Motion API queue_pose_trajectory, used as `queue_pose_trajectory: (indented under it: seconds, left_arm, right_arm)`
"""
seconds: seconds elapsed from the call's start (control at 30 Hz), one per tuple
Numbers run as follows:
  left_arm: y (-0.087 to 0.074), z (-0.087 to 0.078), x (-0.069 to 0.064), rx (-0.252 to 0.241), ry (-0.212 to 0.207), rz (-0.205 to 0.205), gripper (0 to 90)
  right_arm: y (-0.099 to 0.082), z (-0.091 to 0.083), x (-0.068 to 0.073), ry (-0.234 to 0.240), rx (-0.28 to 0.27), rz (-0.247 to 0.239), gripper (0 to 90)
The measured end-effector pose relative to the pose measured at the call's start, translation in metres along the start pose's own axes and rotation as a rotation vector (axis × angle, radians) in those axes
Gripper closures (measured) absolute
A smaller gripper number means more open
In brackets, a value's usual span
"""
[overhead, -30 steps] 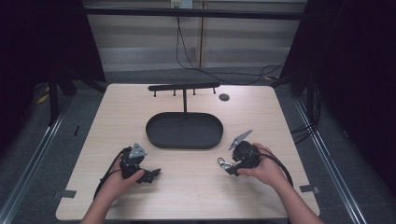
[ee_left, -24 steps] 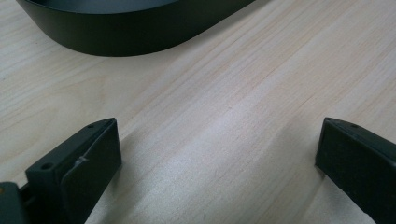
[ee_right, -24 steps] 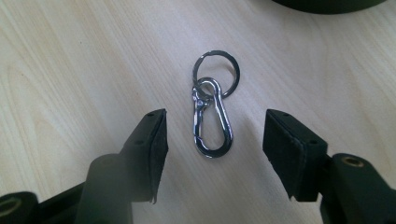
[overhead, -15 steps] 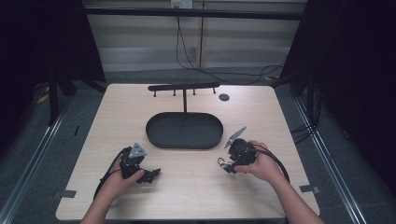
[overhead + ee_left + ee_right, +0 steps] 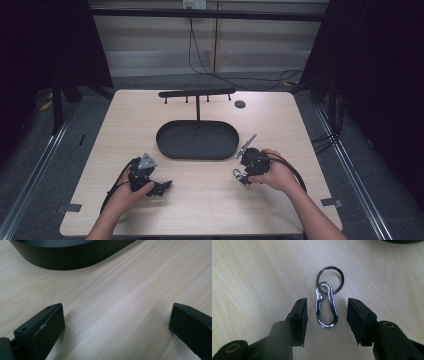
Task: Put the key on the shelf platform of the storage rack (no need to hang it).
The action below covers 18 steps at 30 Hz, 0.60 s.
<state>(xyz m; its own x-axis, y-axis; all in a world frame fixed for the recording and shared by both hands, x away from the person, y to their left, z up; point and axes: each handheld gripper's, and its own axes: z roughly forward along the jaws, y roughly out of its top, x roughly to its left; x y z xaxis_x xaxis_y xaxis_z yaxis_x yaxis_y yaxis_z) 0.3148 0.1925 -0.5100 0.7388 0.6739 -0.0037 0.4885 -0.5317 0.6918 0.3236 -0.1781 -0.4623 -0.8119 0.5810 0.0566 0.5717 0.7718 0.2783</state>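
— Carabiner clip [image 5: 326, 305]: where is it?
— Flat on the table [image 5: 210, 200], between your right gripper's [image 5: 327, 315] spread jaws, untouched.
— Left gripper [image 5: 116, 325]?
— Spread wide, beside the black tray [image 5: 75, 255].

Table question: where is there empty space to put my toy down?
The table is bare left and right of the tray, and along the near edge between the two arms. It is crowded at the right claw, where a clip lies between its jaws, and at the left claw.
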Motion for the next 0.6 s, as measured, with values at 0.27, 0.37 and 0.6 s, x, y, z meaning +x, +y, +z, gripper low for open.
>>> queue_pose_trajectory:
  seconds: [0.27,0.37,0.6]
  left_arm:
    - [0.0000,0.0000,0.0000,0.000,0.000,0.000,0.0]
    - [0.0000,0.0001,-0.0001,0.000,-0.003,-0.002,0.0]
    - [0.0000,0.0000,0.0000,0.000,0.000,0.000,0.0]
  right_arm:
    - [0.0046,0.0047,-0.0003,0.007,0.028,-0.020,54.8]
    - [0.0053,0.0059,-0.0014,0.013,0.044,-0.019,56.1]
    - [0.0056,0.0084,-0.0026,0.012,0.057,-0.023,58.4]
